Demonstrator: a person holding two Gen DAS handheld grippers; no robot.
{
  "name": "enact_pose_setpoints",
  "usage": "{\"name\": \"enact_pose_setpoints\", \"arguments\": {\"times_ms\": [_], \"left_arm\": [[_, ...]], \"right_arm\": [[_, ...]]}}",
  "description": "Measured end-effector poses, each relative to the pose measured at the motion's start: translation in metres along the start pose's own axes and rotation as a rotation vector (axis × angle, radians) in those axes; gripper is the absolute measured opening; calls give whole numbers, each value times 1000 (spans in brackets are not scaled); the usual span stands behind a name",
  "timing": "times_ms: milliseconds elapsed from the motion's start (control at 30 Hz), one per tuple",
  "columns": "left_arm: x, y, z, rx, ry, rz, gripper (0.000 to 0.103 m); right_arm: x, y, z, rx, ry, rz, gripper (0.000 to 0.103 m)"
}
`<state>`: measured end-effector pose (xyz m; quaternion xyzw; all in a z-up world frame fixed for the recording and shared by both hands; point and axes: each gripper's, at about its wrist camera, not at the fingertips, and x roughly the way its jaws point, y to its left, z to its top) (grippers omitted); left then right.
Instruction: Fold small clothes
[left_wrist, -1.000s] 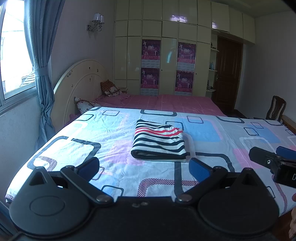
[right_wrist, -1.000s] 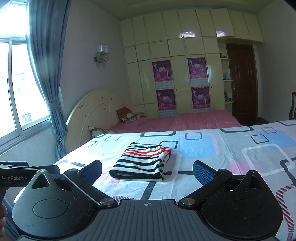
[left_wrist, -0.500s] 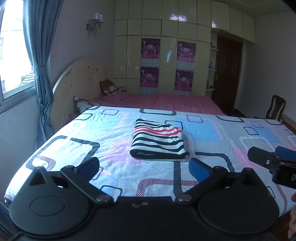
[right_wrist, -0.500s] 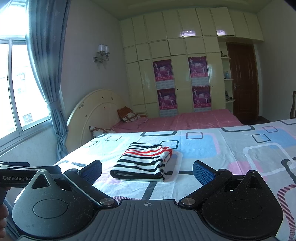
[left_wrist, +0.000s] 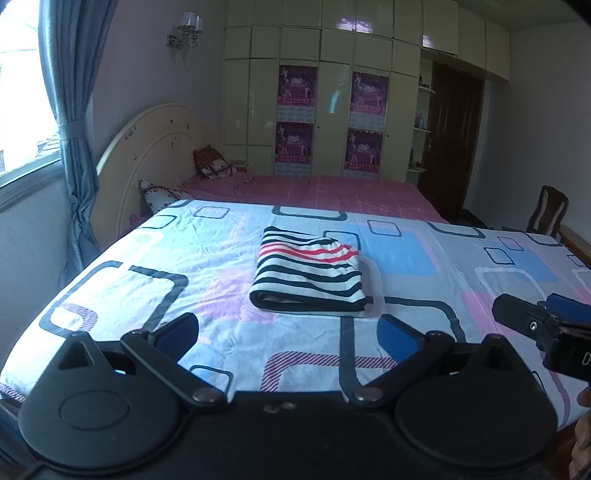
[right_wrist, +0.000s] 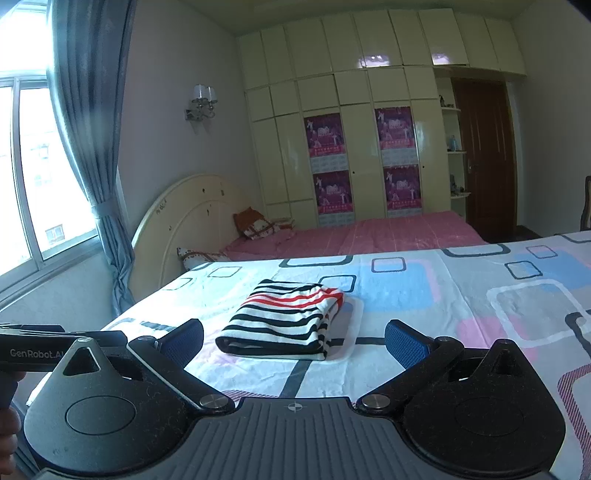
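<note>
Bedroom light falls on the patterned bed (left_wrist: 155, 258). Ahead of both pairs of wide, empty jaws, left gripper (left_wrist: 288, 334) and right gripper (right_wrist: 293, 341), lies the striped folded garment (left_wrist: 308, 275): soft, light, likely floppy; best pinched at its near doubled edge.

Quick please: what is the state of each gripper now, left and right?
Left gripper: open, holding nothing.
Right gripper: open, holding nothing.
The folded striped garment lies on the bed, untouched.

The bed (left_wrist: 155, 266) (patterned sheet) bears one folded striped garment (left_wrist: 308, 277) near its middle.
</note>
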<state>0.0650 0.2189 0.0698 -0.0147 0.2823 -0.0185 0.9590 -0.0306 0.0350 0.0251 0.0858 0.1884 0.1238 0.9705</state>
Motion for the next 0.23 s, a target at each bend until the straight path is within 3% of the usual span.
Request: {"name": "enact_pose_setpoints", "arguments": {"times_ms": [100, 233], "left_arm": [[6, 2, 0, -29, -25, -5, 97], [23, 2, 4, -27, 0, -3, 102]], "right_arm": [[6, -5, 0, 7, 4, -4, 103], [17, -13, -1, 16, 21, -21, 103]]}}
